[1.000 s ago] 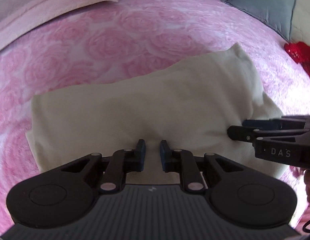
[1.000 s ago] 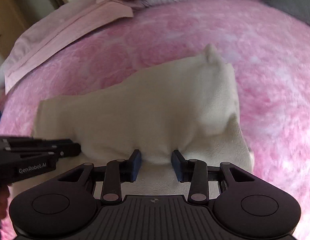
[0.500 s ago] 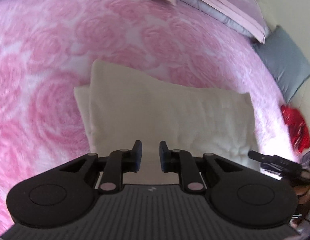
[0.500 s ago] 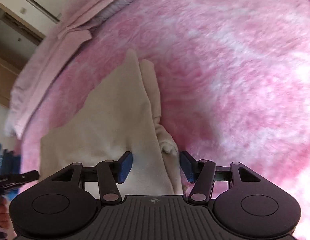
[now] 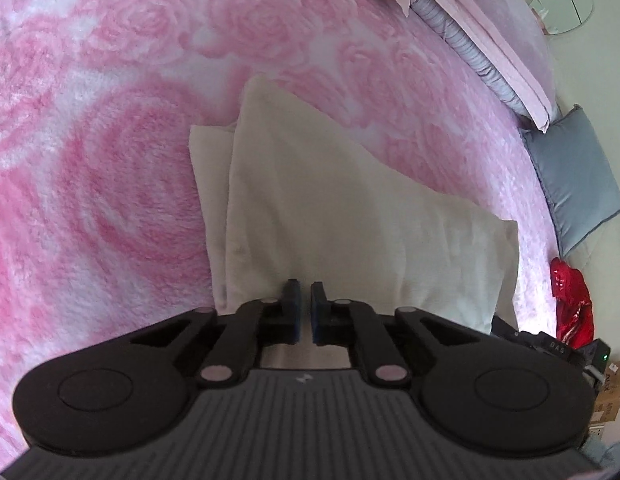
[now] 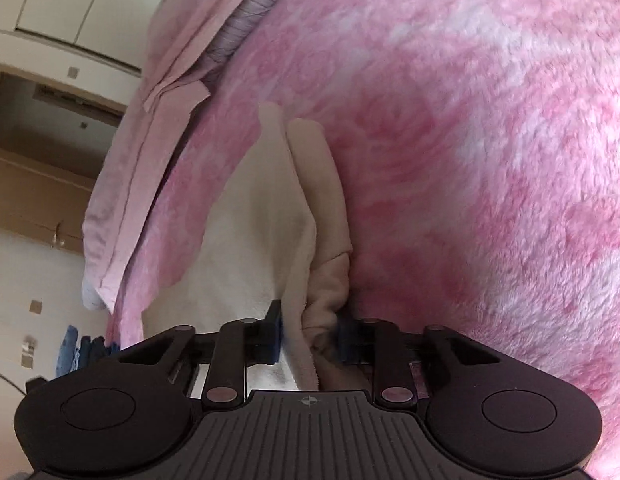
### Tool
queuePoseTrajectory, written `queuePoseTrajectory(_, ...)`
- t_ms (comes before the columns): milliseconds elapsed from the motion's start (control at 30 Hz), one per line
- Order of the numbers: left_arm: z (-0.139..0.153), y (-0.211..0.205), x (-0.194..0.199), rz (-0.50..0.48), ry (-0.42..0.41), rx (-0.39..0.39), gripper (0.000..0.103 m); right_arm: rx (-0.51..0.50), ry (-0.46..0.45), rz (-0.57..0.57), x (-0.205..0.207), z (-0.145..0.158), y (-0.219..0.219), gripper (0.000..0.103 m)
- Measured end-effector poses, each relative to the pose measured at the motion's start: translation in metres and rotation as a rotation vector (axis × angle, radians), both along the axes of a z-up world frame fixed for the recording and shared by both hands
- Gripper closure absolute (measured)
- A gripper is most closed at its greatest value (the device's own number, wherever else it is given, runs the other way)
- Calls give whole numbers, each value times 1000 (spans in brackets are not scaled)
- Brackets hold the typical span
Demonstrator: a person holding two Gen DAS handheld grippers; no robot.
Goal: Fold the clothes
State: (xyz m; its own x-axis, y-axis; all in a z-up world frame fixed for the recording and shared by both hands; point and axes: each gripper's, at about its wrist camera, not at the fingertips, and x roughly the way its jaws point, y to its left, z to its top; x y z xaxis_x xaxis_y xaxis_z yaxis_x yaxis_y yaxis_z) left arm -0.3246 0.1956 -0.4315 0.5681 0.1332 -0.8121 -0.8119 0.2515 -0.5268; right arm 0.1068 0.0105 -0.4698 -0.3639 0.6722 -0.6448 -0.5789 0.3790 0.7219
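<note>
Cream garment [image 5: 349, 216] lies on pink rose-pattern blanket [image 5: 110, 160], already doubled into rough rectangle; layers uneven along one side, so folding looks partway, at least one more fold likely left. Left gripper [image 5: 304, 304] over garment's near edge, jaws closing, almost together, cloth between them not discernible. Right gripper [image 6: 308, 334] at garment's other end, jaws closing around bunched thick edge. Grey cushion [image 5: 573, 176] and pillows [image 5: 489, 40] along bed's far edge; red item [image 5: 569, 300] beside bed; cupboards [image 6: 50, 12] behind.
</note>
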Motion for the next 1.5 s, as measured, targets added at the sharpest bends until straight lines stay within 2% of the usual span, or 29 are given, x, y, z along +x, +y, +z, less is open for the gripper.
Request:
queuePoseTrajectory(67,-2,3,-2,8,-9,-13,98,-57,-82,5,-9,12,9,86)
queuePoseTrajectory(100,-1,4,-3,12,-18,-21,98,-99,-162,20,-19,22,17,87)
queuePoseTrajectory(133,0,6,-6,15,-22,-23,99,-141,-267,44,-34,35,26,87)
queuePoseTrajectory(200,8,7,-15,29,-33,-8,99,-201,-546,124,-76,66,45,88)
queuePoseTrajectory(267,15,7,-29,55,-43,3,97,-188,-801,194,-126,93,55,89)
queuePoseTrajectory(300,19,7,-39,74,-48,6,98,-163,-877,225,-151,104,56,89)
queuePoseTrajectory(367,26,7,-58,111,-56,11,98,-107,-1002,289,-201,123,58,89)
queuePoseTrajectory(433,27,5,-79,146,-58,-4,98,-57,-1083,369,-251,129,56,89)
queuePoseTrajectory(533,26,1,-104,181,-60,-28,98,-16,-1134,500,-317,111,54,87)
queuePoseTrajectory(567,26,-1,-111,190,-61,-37,98,-8,-1144,545,-337,101,55,83)
queuePoseTrajectory(633,24,-5,-119,196,-62,-54,98,-50,-1105,657,-360,73,59,65)
queuePoseTrajectory(667,23,-6,-122,196,-67,-60,98,-54,-1083,673,-362,68,59,49)
queuePoseTrajectory(700,25,-8,-126,198,-78,-62,98,-52,-1063,675,-362,67,57,43)
queuePoseTrajectory(767,27,-9,-126,199,-95,-64,98,-46,-1022,680,-362,64,54,42)
queuePoseTrajectory(900,35,-15,-117,176,-146,-72,96,9,-915,609,-335,96,36,42)
queuePoseTrajectory(1000,42,-19,-100,133,-207,-82,76,4,-888,480,-300,119,14,42)
queuePoseTrajectory(1067,40,-22,-85,103,-243,-91,73,-45,-855,350,-266,124,6,42)
queuePoseTrajectory(1167,24,-24,-60,93,-255,-143,63,-210,-737,197,-208,108,7,42)
queuePoseTrajectory(1267,7,-23,-44,125,-266,-206,54,-314,-588,83,-168,83,15,42)
queuePoseTrajectory(1400,-8,-20,-31,166,-308,-264,41,-345,-418,4,-145,62,17,42)
queuePoseTrajectory(1500,-12,-17,-20,162,-314,-257,43,-338,-355,13,-143,53,26,42)
